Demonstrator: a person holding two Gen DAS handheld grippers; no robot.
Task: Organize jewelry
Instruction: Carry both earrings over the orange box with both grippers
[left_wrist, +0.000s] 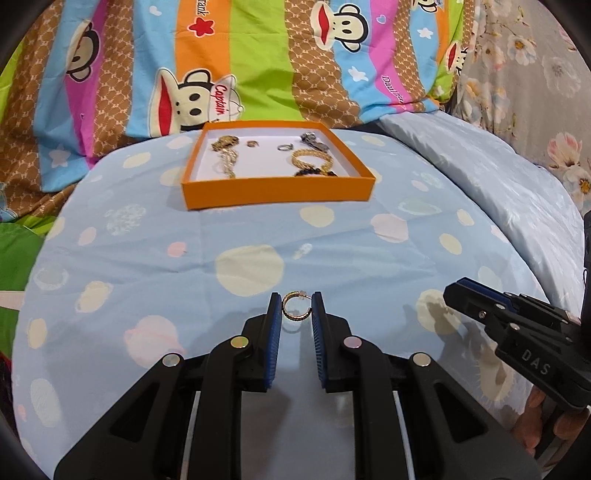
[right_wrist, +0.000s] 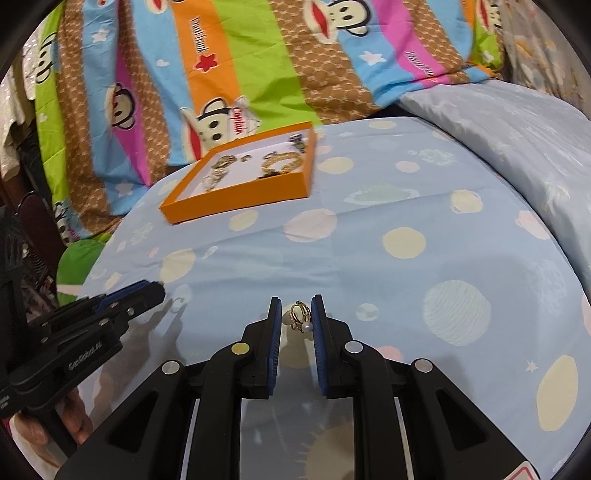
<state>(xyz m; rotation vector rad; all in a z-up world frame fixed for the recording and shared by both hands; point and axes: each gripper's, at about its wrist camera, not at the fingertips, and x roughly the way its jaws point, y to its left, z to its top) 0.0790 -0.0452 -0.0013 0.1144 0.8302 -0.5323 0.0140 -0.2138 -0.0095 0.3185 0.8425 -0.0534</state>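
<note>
Two small pieces of jewelry are being gathered from a bed sheet (left_wrist: 332, 251) patterned with pale planets, to be added to an orange box (left_wrist: 277, 188) lying farther up the sheet, well away from both grippers. Inside the box, gold chains, a gold bracelet (left_wrist: 309, 159) and a few small rings are already lying on a white floor.

The left gripper (left_wrist: 296, 306) is being held low over the sheet, on the near side of the box. A gold hoop earring (left_wrist: 291, 306) is sitting between its blue-padded fingers (left_wrist: 274, 314) — the fingers are parted about as wide as the hoop, and whether the pads are actually pressing it cannot be told.

The right gripper (right_wrist: 295, 312) is being held the same way, also near to the viewer from the box. A gold ring with pearls (right_wrist: 300, 318) is sitting between its fingers (right_wrist: 317, 314), which are likewise only narrowly parted; one pearl is lying against the left pad, but a firm grasp cannot be confirmed.

The step in hand appears to be the pick-up of these last loose pieces. The next move is judged to call for a gentle, full closing on each piece — then a carry up to the box.
</note>
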